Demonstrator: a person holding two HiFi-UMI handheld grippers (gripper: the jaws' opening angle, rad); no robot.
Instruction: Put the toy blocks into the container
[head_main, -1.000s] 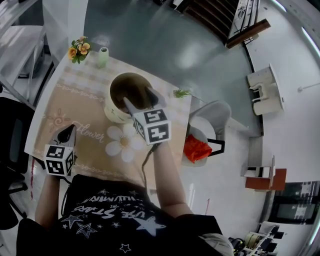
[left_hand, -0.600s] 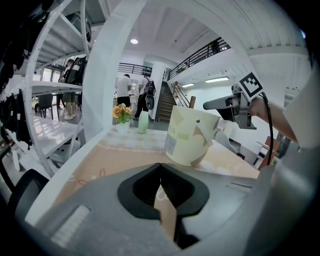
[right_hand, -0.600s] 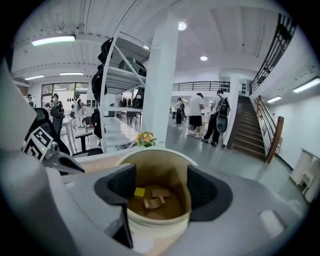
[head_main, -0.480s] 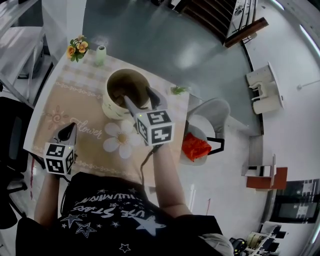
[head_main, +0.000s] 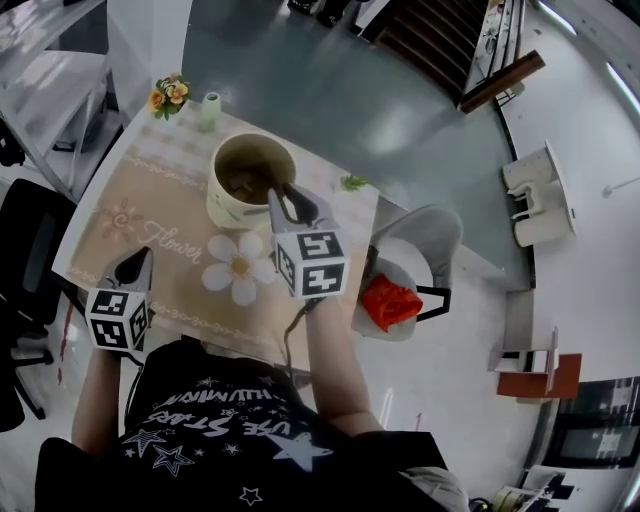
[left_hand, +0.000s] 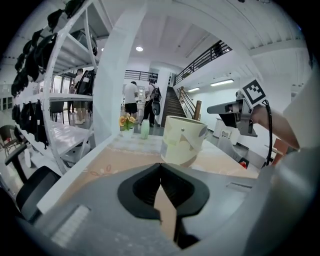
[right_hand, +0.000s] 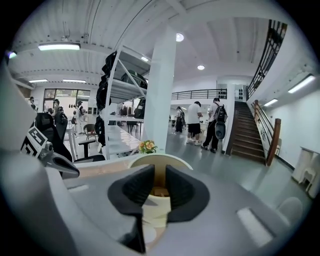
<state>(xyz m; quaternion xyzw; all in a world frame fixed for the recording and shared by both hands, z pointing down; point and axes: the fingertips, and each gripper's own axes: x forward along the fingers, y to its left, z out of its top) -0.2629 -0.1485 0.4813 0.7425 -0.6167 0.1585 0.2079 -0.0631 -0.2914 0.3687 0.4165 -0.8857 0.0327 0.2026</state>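
Note:
The cream container (head_main: 224, 206) stands on the patterned tablecloth, with tan toy blocks (head_main: 241, 181) lying inside it. My right gripper (head_main: 285, 199) hovers at the container's near right rim. Its jaws have just been closing to a narrow gap, and nothing is between them. In the right gripper view that gripper (right_hand: 159, 172) points into the container (right_hand: 176, 160), where a block (right_hand: 159, 192) shows at the bottom. My left gripper (head_main: 134, 262) hangs over the table's near left part, shut and empty. In its own view, the left gripper (left_hand: 160, 165) faces the container (left_hand: 183, 141).
An orange flower bunch (head_main: 170, 94) and a small green vase (head_main: 210, 108) stand at the table's far corner. A green sprig (head_main: 352, 183) lies by the right edge. A grey chair (head_main: 436, 232) holding a red thing (head_main: 390, 300) is right of the table, and a black chair (head_main: 28, 250) is to its left.
The right gripper's jaws stood wide over the container's rim and have come close together. Both grippers have risen slightly.

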